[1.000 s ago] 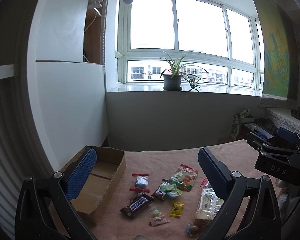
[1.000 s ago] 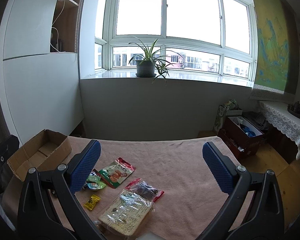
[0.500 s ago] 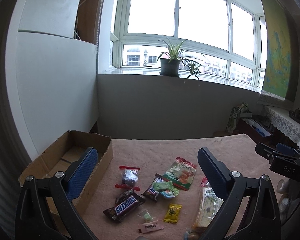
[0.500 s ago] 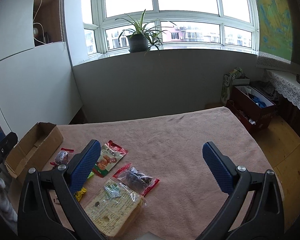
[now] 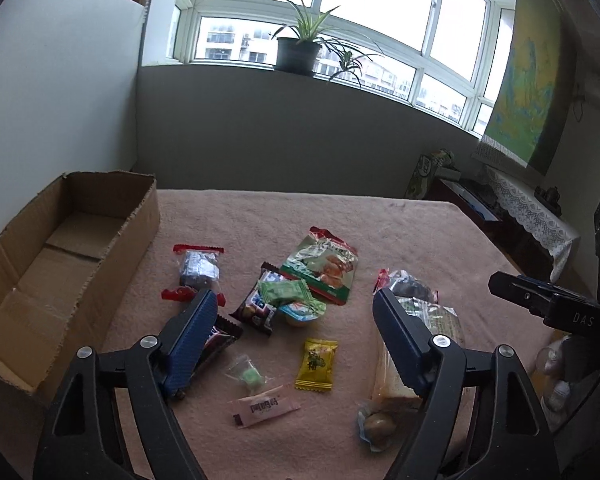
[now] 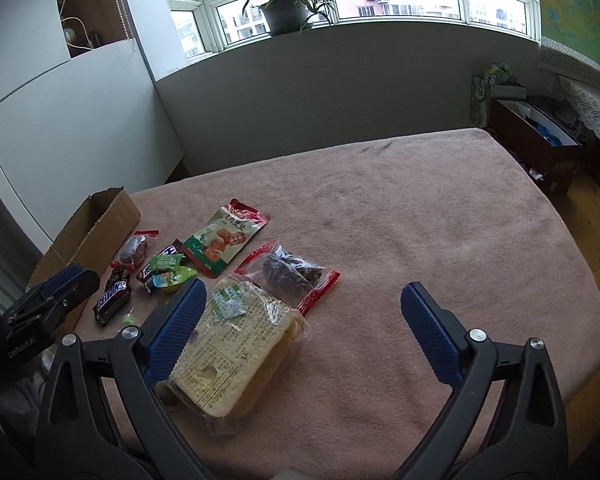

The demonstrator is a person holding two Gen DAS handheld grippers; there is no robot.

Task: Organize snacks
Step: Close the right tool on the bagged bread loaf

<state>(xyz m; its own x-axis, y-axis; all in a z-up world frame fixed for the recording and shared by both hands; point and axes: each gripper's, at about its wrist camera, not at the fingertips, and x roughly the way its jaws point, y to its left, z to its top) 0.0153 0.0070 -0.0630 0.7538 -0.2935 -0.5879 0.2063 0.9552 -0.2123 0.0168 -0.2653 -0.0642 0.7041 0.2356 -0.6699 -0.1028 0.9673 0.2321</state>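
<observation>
While both tools hang spread, empty: my left tool [image 5: 292,336] nearest Snickers [image 5: 216,340], lower left by its left finger, long axis diagonal; box [image 5: 60,264] far left on bench [image 5: 380,232].

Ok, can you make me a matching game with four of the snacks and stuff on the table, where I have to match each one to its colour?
Things:
1. cardboard box
2. small candy packet near the front
3. wrapped sweet lying on top of the chocolate bar
4. long sachet closest to the camera

Colours:
A. green
B. pale pink
C. brown
D. yellow

Right pairs: 1-C, 2-D, 3-A, 4-B
</observation>
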